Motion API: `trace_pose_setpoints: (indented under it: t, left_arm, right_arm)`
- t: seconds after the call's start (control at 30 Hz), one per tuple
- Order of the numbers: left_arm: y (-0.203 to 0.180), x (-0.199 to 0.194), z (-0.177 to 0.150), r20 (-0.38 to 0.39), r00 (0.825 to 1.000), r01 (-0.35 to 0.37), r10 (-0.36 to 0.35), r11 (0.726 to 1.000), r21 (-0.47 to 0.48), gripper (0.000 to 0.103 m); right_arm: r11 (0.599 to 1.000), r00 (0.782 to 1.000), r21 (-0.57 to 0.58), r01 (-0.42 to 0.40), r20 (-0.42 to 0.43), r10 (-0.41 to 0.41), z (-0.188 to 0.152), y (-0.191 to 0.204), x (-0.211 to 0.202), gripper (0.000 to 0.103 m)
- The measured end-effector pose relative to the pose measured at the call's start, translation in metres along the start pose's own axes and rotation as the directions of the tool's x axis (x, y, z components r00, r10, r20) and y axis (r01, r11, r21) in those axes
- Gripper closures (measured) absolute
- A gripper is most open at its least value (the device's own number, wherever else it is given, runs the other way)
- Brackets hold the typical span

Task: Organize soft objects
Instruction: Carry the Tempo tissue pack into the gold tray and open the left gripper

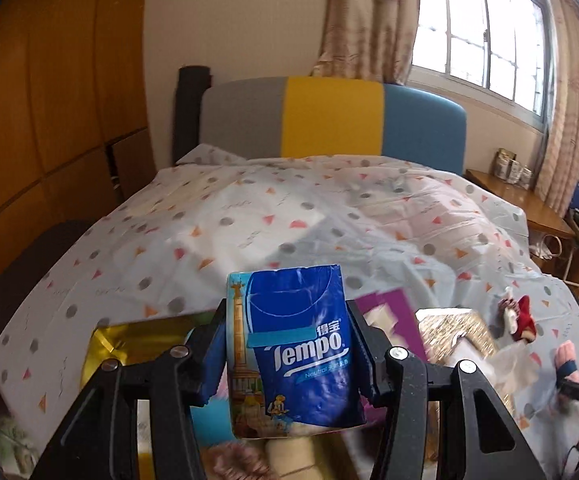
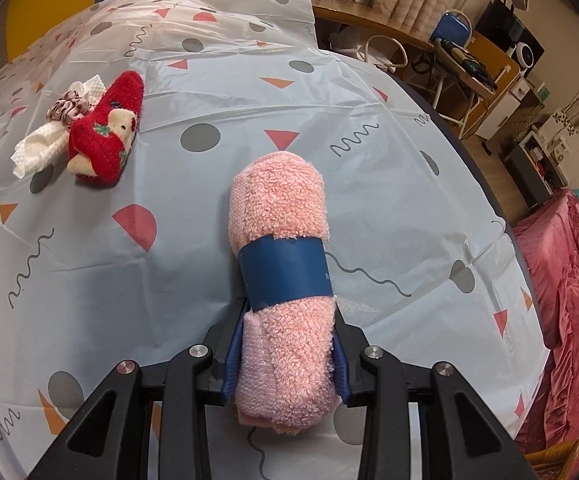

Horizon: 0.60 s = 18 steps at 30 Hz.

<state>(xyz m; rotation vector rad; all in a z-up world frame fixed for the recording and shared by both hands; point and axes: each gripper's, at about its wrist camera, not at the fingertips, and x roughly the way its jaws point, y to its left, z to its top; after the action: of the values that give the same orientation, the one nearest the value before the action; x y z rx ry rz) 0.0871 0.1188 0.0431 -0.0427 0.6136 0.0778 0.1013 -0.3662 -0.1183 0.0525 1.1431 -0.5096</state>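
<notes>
On my left, the left gripper [image 1: 287, 344] has its fingers [image 1: 213, 356] clamped on a blue Tempo tissue pack [image 1: 295, 350], held upright and lifted above the near edge of the bed [image 1: 249, 216]. Below it I make out a gold box [image 1: 129, 344] at the near left, then a purple-edged one [image 1: 393, 312] and a glittery box [image 1: 455, 330] further right; the view is blurred, so I cannot tell what lies inside them.

Further right, a red plush sock [image 2: 107, 132] sits with a white cloth [image 2: 39, 146] and a pink scrunchie [image 2: 69, 108], touching one another, toward the far left of the bed in the right wrist view.

On my right, the right gripper [image 2: 287, 354] grips the near end of a pink rolled towel [image 2: 279, 240] with a blue band, the roll pointing away along the bedcover near the right edge; I cannot tell whether it is lifted.

I judge both hands mid-carry. Next I would need to pick a box for each item and lower it in before releasing.
</notes>
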Motion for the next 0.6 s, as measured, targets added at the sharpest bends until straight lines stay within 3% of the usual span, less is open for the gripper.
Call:
trace_pose_setpoints:
  t: [0.27,0.6]
  left_arm:
    - [0.052,-0.013,-0.053,-0.068,0.996,-0.069,0.064,0.994,-0.080,0.049]
    - [0.087,-0.026,-0.087,-0.106,0.986,-0.138,0.126,0.984,-0.113,0.049]
  right_arm:
    - [0.997,0.998,-0.056,0.054,0.027,-0.053,-0.003,0.009,-0.004,0.066]
    - [0.991,0.995,-0.098,0.094,0.051,-0.089,-0.004,0.015,-0.005,0.067]
